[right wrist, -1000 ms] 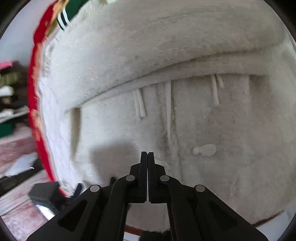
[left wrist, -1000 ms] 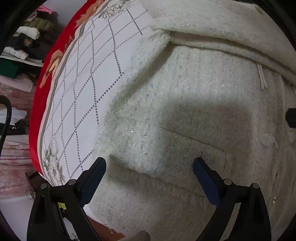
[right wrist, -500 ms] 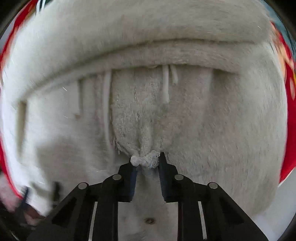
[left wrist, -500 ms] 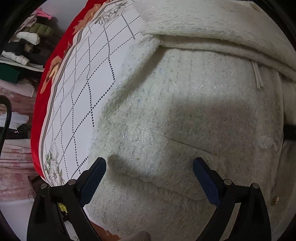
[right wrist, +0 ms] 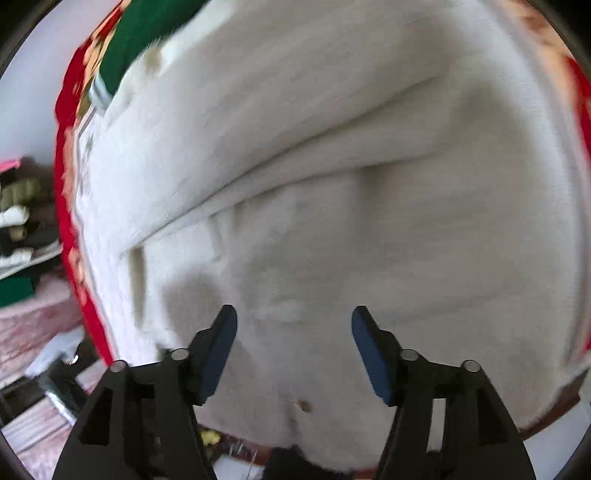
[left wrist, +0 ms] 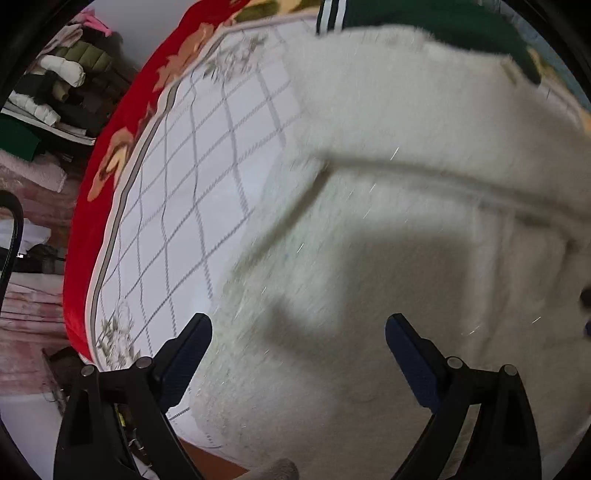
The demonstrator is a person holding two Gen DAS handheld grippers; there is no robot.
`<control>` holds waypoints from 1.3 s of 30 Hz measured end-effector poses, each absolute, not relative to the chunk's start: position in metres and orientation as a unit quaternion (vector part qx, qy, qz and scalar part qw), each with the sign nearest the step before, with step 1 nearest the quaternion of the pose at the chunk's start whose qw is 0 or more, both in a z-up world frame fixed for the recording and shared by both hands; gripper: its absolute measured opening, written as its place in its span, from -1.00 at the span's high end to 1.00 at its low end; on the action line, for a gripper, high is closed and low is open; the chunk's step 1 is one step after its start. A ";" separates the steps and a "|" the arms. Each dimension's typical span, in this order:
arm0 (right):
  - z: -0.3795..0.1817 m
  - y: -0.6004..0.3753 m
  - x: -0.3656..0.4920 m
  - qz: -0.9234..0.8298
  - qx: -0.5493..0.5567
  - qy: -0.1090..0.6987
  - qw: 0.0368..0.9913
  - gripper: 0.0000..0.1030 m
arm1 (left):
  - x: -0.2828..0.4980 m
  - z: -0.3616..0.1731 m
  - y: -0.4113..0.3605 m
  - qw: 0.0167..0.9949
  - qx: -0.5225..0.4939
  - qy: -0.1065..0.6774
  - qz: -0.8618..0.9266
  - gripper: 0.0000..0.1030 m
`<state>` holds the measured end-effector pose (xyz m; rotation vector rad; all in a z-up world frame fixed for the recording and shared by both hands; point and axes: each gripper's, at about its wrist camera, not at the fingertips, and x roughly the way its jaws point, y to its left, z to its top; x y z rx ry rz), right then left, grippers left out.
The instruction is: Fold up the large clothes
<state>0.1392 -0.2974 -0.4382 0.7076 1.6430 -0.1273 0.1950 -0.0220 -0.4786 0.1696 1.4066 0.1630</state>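
Both grippers point steeply down over the cream fuzzy coat point(left wrist: 406, 221) spread on the bed: the left gripper point(left wrist: 297, 334) hangs with its jaws spread wide and nothing between them, and the right gripper point(right wrist: 293, 326) has just been opening its jaws, now apart with only the coat's surface showing below them. Compared with a moment ago, the pinch of cream fabric the right fingers point(right wrist: 221, 343) held is gone from between them, and both views take in more of the bed. Beyond the coat lie the checked quilt point(left wrist: 192, 206) with its red floral border point(left wrist: 110, 177) and a green garment point(left wrist: 436, 26) at the far edge; no writing is legible.
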 end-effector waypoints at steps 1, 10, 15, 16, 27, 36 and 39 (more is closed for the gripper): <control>-0.439 -0.310 0.145 -0.056 0.319 0.717 0.617 -0.30 | 0.203 -0.472 -0.029 0.761 0.073 0.641 0.069 -0.87; -0.398 -0.369 0.285 -0.003 0.319 0.667 0.673 -0.30 | 0.357 -0.433 -0.094 0.840 0.143 0.516 0.087 -0.87; -0.449 -0.394 0.382 -0.074 0.234 0.711 0.659 -0.30 | 0.422 -0.462 -0.111 0.841 0.190 0.496 0.098 -0.87; -0.464 -0.388 0.390 -0.077 0.221 0.726 0.647 -0.30 | 0.427 -0.469 -0.112 0.838 0.197 0.499 0.095 -0.87; -0.447 -0.403 0.403 -0.094 0.334 0.665 0.661 0.82 | 0.428 -0.506 -0.125 0.818 0.229 0.523 0.064 -0.87; -0.458 -0.427 0.416 -0.020 0.350 0.688 0.635 0.32 | 0.422 -0.475 -0.103 0.833 0.169 0.521 0.079 -0.87; -0.416 -0.422 0.393 0.012 0.333 0.670 0.664 -0.34 | 0.401 -0.453 -0.080 0.840 0.141 0.512 0.108 -0.87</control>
